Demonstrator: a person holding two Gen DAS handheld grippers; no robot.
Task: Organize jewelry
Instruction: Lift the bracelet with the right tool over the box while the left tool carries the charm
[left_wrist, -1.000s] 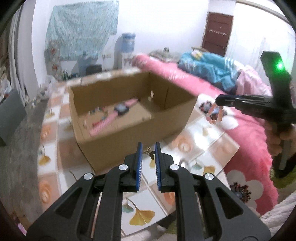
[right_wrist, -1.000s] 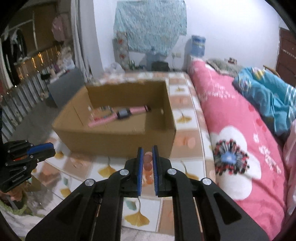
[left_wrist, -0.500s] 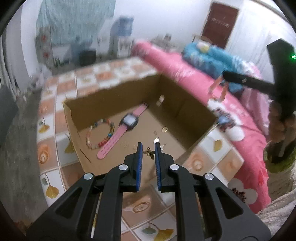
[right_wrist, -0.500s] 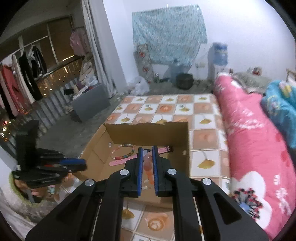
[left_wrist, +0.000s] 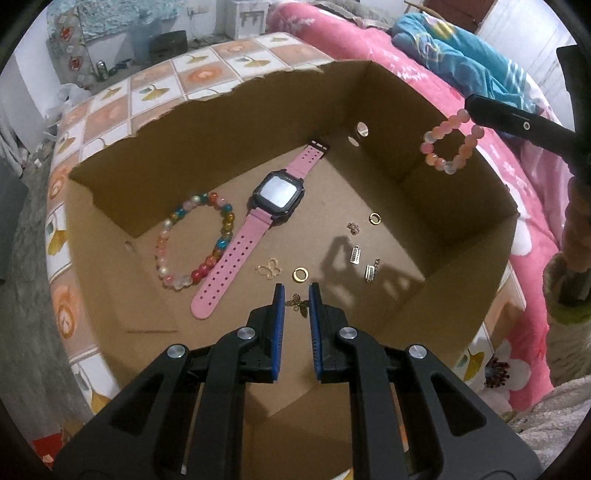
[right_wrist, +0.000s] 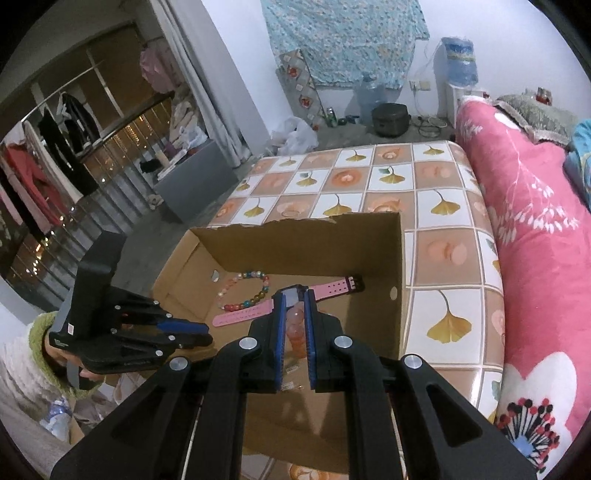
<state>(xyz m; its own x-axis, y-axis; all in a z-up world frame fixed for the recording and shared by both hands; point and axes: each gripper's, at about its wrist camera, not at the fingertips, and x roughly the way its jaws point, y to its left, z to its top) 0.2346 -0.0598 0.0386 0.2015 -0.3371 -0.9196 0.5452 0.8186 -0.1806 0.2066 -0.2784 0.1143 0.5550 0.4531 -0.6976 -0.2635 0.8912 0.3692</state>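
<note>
An open cardboard box (left_wrist: 122, 206) stands on the tiled table. On its floor lie a pink watch (left_wrist: 258, 225), a multicoloured bead bracelet (left_wrist: 195, 240), a pale butterfly charm (left_wrist: 269, 268), gold rings (left_wrist: 301, 275) and small earrings (left_wrist: 356, 254). My left gripper (left_wrist: 296, 301) hangs over the box's near part, shut on a dark gold butterfly charm (left_wrist: 299, 304). My right gripper (right_wrist: 293, 310) is shut on a pink and orange bead bracelet (left_wrist: 448, 142), which dangles above the box's right wall. In the right wrist view the watch (right_wrist: 332, 288) and the box (right_wrist: 399, 295) lie below it.
The table top (right_wrist: 443, 251) carries a ginkgo-leaf tile pattern. A bed with a pink floral cover (right_wrist: 535, 240) runs along its right side. A blue quilt (left_wrist: 461, 62) lies on the bed. A person's hand in a green-cuffed sleeve (right_wrist: 37, 354) holds the left gripper.
Both grippers have moved forward from in front of the box to over its inside, tilting downward. The butterfly charm and the pink bracelet stayed in their grips.
</note>
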